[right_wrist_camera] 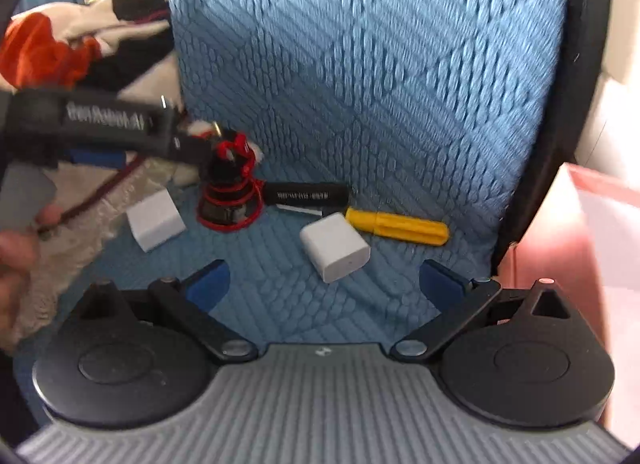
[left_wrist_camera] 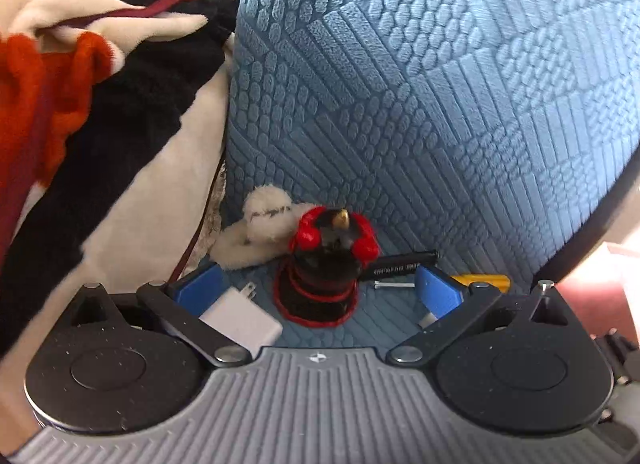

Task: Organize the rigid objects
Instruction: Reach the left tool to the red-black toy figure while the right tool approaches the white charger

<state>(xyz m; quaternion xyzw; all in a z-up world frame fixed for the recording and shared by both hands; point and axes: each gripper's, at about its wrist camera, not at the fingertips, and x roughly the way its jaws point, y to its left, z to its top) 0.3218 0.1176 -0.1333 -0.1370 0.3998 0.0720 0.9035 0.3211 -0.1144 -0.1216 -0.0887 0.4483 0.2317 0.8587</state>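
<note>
On the blue quilted surface (right_wrist_camera: 360,64), which carries everything here and ends in a dark rim along its right edge, a small cluster of rigid things lies toward the near left part. A black figurine wound with red cord (left_wrist_camera: 326,264) stands upright, with a white plush toy (left_wrist_camera: 264,228) just behind it on its left. Just beside the figurine's right lies a black stick with white lettering (right_wrist_camera: 306,194), and past that a yellow-handled screwdriver (right_wrist_camera: 396,226) lies flat, pointing toward the right edge. A white charger block (right_wrist_camera: 335,246) sits close to the screwdriver's near end, whether touching it I cannot tell, and a second white charger with metal prongs (left_wrist_camera: 244,322) rests left of the figurine, near the left edge where a black, white and orange fleece blanket (left_wrist_camera: 80,104) is heaped. The left claw (left_wrist_camera: 320,292) is spread wide, its blue pads on either side of the figurine and pronged charger, gripping nothing. The right claw (right_wrist_camera: 324,284) is likewise wide and empty, hovering nearer than the white charger block. In the right wrist view the left tool's black body crosses the left side, with part of a hand (right_wrist_camera: 16,260) below it. Something pink (right_wrist_camera: 592,232) lies beyond the right rim.
</note>
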